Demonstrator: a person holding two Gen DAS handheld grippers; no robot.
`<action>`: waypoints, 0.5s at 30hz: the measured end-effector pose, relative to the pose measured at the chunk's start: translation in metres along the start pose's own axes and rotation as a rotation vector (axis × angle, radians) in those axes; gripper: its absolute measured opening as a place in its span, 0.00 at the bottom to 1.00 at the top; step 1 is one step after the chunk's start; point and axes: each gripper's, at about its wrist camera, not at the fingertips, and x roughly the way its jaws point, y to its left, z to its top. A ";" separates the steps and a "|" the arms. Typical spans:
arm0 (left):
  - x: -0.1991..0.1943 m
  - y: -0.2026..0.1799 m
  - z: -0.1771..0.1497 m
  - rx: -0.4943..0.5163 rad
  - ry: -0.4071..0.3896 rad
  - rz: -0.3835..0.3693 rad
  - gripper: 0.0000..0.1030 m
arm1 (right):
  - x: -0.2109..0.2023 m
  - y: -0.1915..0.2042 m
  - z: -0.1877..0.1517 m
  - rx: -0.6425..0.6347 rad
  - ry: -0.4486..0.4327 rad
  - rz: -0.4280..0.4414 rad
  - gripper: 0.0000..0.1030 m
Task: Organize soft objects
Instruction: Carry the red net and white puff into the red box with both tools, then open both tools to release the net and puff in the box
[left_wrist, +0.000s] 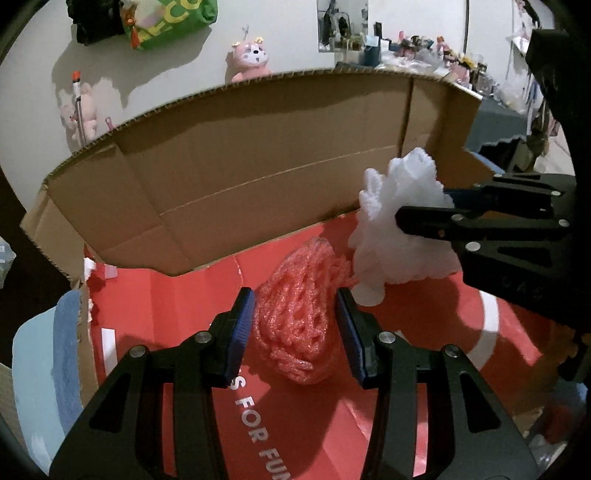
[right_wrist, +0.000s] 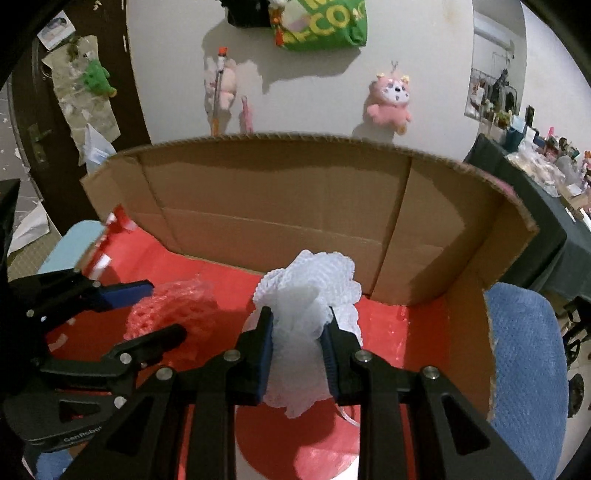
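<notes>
A pink foam net (left_wrist: 295, 314) lies on the red floor of an open cardboard box (left_wrist: 229, 177). My left gripper (left_wrist: 295, 325) is open, its blue pads on either side of the pink net with small gaps. In the right wrist view the left gripper (right_wrist: 166, 310) sits at the left around the pink net (right_wrist: 170, 310). My right gripper (right_wrist: 299, 347) is shut on a white foam net (right_wrist: 306, 302) and holds it over the box floor. In the left wrist view the white net (left_wrist: 399, 221) hangs from the right gripper (left_wrist: 417, 210), just right of the pink net.
The box's tall cardboard flap (right_wrist: 280, 206) stands behind both nets. A blue towel (right_wrist: 524, 369) lies over the box's right edge, light blue cloth (left_wrist: 40, 354) at its left. Plush toys (right_wrist: 391, 99) and a green bag (right_wrist: 321, 26) hang on the wall. A cluttered table (right_wrist: 546, 173) stands at the right.
</notes>
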 end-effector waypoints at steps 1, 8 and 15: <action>0.002 0.000 -0.001 -0.004 0.010 -0.005 0.42 | 0.002 -0.001 0.000 -0.003 0.004 -0.007 0.27; 0.004 0.004 -0.002 -0.006 0.027 -0.006 0.45 | 0.006 -0.008 0.000 0.026 0.041 0.018 0.37; 0.007 0.005 0.003 -0.020 0.044 -0.009 0.51 | 0.008 -0.010 0.002 0.029 0.070 0.030 0.48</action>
